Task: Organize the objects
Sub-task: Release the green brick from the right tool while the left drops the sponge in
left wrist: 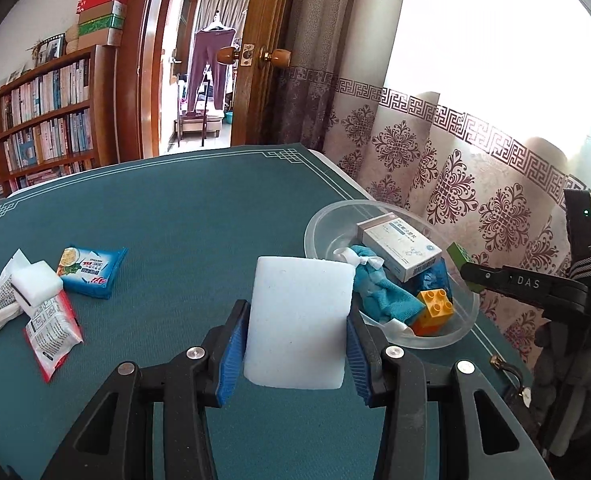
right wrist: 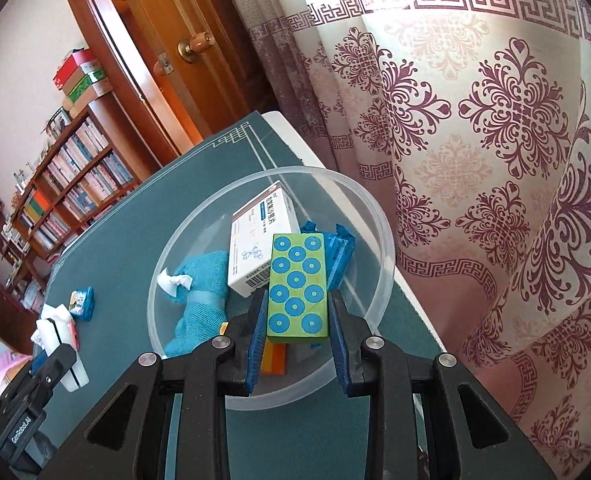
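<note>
Green cloth covers the table [left wrist: 199, 208], with a curtain and bookshelf behind. Clear bowl [left wrist: 315, 228] near the right edge holds a blue cloth [left wrist: 379, 292], white carton [left wrist: 399, 248] and yellow brick [left wrist: 435, 308]. Left gripper [left wrist: 297, 332] is clamped on a white sponge [left wrist: 299, 320] just beside the bowl; it looks light and soft, so hold the flat sides. Right gripper [right wrist: 297, 320] is clamped on a green block [right wrist: 298, 286] over the bowl; stiff, possibly slick. Only the left view shows the packets [left wrist: 91, 272] clearly; only the right shows the block's dotted face.
</note>
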Demonstrator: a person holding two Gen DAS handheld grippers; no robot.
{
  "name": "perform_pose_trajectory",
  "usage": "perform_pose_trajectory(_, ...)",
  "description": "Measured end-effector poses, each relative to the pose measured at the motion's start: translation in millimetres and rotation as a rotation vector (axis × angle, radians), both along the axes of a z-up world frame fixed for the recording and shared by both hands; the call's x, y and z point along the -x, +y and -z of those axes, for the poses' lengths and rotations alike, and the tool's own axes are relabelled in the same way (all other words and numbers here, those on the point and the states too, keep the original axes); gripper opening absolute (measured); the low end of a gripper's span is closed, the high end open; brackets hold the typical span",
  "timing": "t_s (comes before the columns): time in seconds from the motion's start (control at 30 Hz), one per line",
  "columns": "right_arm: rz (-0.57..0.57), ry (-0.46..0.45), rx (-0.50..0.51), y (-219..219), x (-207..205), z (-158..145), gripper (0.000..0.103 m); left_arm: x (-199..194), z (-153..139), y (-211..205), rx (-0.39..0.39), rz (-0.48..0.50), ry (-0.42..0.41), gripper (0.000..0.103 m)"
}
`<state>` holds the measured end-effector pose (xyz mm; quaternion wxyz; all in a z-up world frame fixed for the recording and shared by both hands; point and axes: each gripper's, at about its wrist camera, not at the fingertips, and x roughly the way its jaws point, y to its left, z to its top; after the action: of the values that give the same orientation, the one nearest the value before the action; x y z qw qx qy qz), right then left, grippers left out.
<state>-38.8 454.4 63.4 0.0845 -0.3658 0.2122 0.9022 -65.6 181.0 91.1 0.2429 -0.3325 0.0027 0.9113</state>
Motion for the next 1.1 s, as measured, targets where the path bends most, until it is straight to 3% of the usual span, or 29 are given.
perform_pose_trajectory(0.47,-0.037,-0.002,0.046,7.4,7.4,-0.4,0.032,26.1,-6.8,35.6,-0.016,0.060,-0.032,0.048)
perform_pose_trajectory(0.97,-0.070,0.019,0.009,9.6,4.4,-3.6,0.032,74.8,6.6,95.0,-0.016,0.136,-0.089,0.049)
perform_pose_trajectory(1.03,-0.077,0.014,0.007,9.0,5.5,-2.2,0.032,81.8,8.5,98.8,-0.029,0.136,-0.100,0.052)
perform_pose_trajectory(1.1,-0.083,0.008,0.009,8.9,6.7,-0.1,0.032,87.4,10.4,100.1,-0.039,0.131,-0.110,0.070)
